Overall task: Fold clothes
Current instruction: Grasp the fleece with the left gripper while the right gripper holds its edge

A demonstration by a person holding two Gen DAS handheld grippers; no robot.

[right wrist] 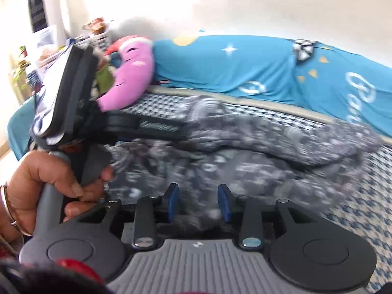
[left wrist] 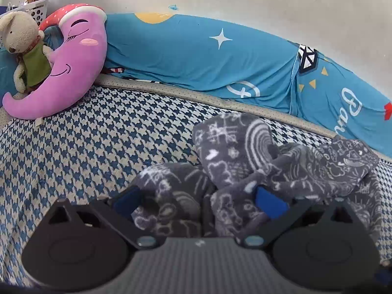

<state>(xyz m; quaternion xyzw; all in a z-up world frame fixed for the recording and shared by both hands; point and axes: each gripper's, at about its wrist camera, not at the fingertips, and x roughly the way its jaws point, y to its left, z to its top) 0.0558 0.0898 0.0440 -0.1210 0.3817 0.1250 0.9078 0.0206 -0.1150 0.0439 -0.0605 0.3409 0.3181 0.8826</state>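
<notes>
left gripper (left wrist: 198,202) angled down, wide – fleece garment (left wrist: 245,152) bunched between | right gripper (right wrist: 198,202) half-open, empty

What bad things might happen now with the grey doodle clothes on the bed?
1. The left gripper is open wide with the grey garment bunched between its fingers, so it may grab several layers at once.
2. The right gripper is open, with cloth between its pads unpinched, so that side may slip.
3. The garment is crumpled, so a fold might come out crooked.
</notes>
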